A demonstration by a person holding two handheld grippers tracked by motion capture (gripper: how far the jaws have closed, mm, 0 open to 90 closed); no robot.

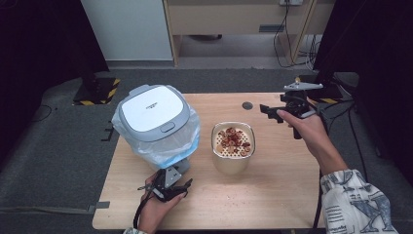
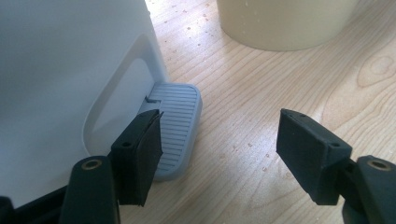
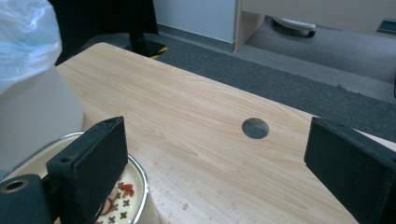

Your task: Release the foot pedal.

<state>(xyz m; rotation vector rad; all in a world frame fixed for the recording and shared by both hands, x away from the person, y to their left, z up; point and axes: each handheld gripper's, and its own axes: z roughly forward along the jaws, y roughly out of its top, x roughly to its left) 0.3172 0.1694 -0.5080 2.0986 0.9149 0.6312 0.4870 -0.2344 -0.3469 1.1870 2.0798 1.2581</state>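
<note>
Nearest to the high camera, the left gripper (image 1: pixel 168 187) is resting low at the front edge of the wooden table (image 1: pixel 272 195), right at the foot of the pedal bin (image 1: pixel 156 124). Its jaws are standing wide apart and are holding nothing. In the left gripper view one pad is lying just over the near corner of the grey ribbed pedal (image 2: pixel 176 128), while the other is hanging above bare wood. I am not sure whether that pad is touching the pedal or only hovering above it.

Just behind the pedal the white body of the bin is rising, with a clear bag folded over its rim and the lid (image 1: pixel 152 113) lying closed. Beside the bin, to its right, a cream container (image 1: pixel 233 148) with a perforated insert is holding red and brown scraps.

Farther out, the right gripper (image 1: pixel 272 113) is hanging in the air over the far right part of the table, also spread open and empty, with the container's rim just below its jaws in the right gripper view.

Probably the pedal is the step in hand. To do it well, one jaw should be pressing flat on the middle of the ribbed surface, straight down, so that the light bin is not sliding or tipping. The right gripper should be waiting until the lid is fully up.
</note>
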